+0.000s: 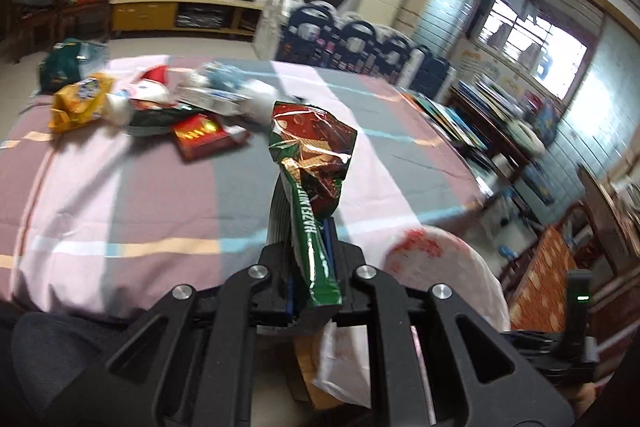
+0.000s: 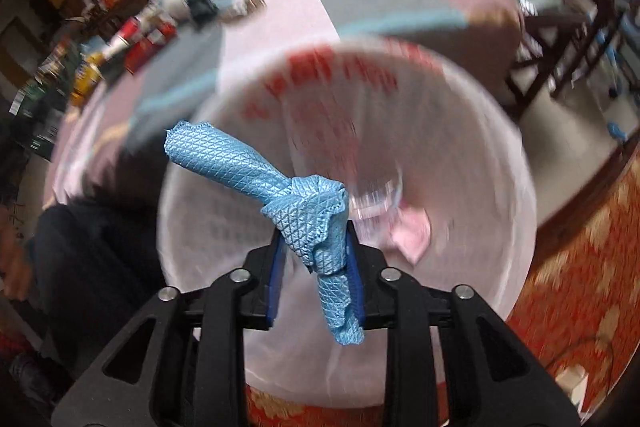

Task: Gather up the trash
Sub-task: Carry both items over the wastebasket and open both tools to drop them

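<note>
My left gripper [image 1: 310, 227] is shut on a green and red hazelnut wafer wrapper [image 1: 316, 163], held up above the striped tablecloth [image 1: 168, 203]. A pile of trash [image 1: 140, 103] with a yellow packet, a red box and white tissues lies at the far left of the table. My right gripper [image 2: 316, 259] is shut on a crumpled light-blue textured wrapper [image 2: 280, 187], held over the mouth of a white plastic bag [image 2: 460, 155] with red print. The bag also shows in the left wrist view [image 1: 440, 263], low right of my left gripper. A pink scrap [image 2: 412, 235] lies inside it.
A dark wooden table [image 2: 560, 39] and shelves with books stand to the right. A red patterned rug [image 2: 580, 267] covers the floor below the bag. A TV and a yellow cabinet [image 1: 144, 15] line the far wall. Dark cases [image 1: 352, 43] stand behind the table.
</note>
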A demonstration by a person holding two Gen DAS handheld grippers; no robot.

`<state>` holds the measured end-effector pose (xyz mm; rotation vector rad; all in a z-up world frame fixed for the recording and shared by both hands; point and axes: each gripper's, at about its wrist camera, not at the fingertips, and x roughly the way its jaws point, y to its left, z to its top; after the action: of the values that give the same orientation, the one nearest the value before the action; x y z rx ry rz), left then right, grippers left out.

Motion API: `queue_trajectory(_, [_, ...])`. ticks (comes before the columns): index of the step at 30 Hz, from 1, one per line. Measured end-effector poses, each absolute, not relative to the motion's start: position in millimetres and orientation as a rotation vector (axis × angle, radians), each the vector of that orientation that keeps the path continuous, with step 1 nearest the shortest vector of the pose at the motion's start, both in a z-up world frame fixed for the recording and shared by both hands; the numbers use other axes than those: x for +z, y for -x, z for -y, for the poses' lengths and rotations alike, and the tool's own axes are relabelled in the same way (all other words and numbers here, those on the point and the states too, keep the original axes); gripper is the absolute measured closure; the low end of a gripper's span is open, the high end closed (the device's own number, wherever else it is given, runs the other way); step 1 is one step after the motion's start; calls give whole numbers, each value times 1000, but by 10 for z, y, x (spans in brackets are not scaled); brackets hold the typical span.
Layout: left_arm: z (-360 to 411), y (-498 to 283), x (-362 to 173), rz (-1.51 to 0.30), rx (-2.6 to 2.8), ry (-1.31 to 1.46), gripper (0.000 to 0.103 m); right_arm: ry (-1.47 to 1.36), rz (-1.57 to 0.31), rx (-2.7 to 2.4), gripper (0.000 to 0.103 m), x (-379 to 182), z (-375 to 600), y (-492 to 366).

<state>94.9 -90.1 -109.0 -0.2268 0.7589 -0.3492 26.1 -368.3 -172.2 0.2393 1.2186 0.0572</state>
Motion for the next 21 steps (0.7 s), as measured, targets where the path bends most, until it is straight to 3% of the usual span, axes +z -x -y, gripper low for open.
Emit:
queue_trajectory(2, [1051,-930,-1122,-790,-433,219,90,-289,-1251,22,59,-1826,3750,-207])
queue_trajectory(5, [1317,-920,-1207,-851,-558,209,90,-374,-1144,2,46,-1613,3921,-139])
queue_trajectory(11, [2053,-817,-1451,-993,-835,72,88,-421,-903,-111,38,-1051,4358,-62])
queue_trajectory(12, [2155,-781,-1502,-1009,-861,36,84,-434,-888,-118,38,-1022,4406,-59])
queue_trajectory(13, [2275,-725,-1559,-1022,-880,-15,67,-447,-877,-125,37,-999,4454,-57])
queue_trajectory(14, [2347,-688,-1595,-1029,-885,-57,40,-456,-872,-130,37,-996,4487,-60])
queue_trajectory(15, [2404,-637,-1610,-1017,-874,-108,29,-461,-873,-135,37,-1008,4502,-66])
queue_trajectory(16, [2403,-611,-1604,-992,-862,-133,23,-467,-879,-140,36,-1041,4515,-79])
queue_trajectory(21, [2012,-808,-1508,-891,-644,-177,23,-501,-939,-117,36,-1194,4431,-204])
